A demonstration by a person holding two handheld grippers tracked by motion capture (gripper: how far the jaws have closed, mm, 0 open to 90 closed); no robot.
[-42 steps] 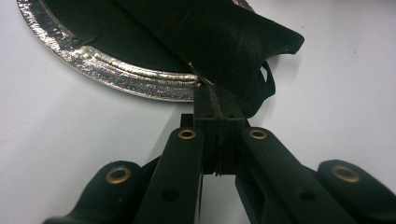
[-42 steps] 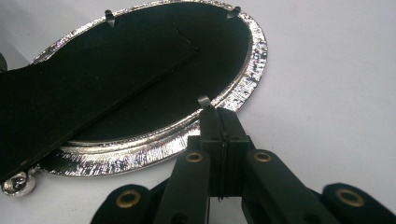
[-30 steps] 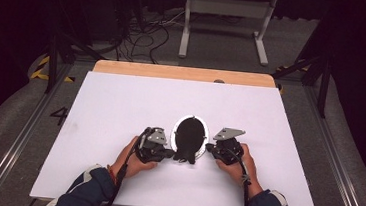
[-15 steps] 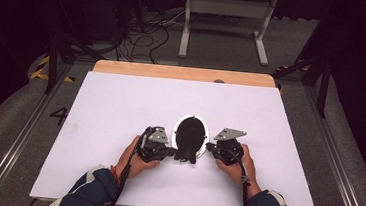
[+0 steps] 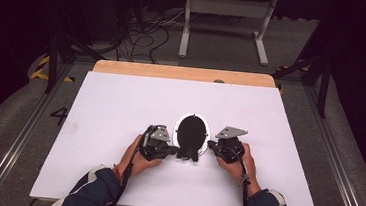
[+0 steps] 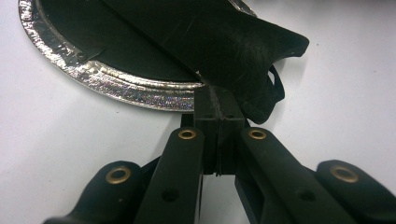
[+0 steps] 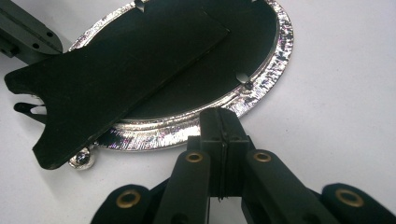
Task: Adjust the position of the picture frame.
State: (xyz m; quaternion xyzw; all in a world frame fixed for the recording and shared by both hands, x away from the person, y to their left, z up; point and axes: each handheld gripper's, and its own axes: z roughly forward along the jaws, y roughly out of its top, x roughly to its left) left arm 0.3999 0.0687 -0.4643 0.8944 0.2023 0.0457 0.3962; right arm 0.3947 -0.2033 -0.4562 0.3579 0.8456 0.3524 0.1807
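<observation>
Nothing has really moved since a second ago: both hands sit where they were and the black flat piece lies the same way across the silver oval frame.

Left gripper: jaws fully together, tips right at the near edge of the black piece's notched tail. Can't tell whether it's pinching that edge or just butted against it; the piece overhangs the tips. The frame rim is ahead and to this gripper's left.

Right gripper: jaws fully together, holding nothing, tips touching or just short of the rim. The black piece lies ahead and to its left, its tail past the rim.

My read: a paused setup, with the piece resting loose and skewed on the frame, not seated. Next move likely needs the jaws to open first.
</observation>
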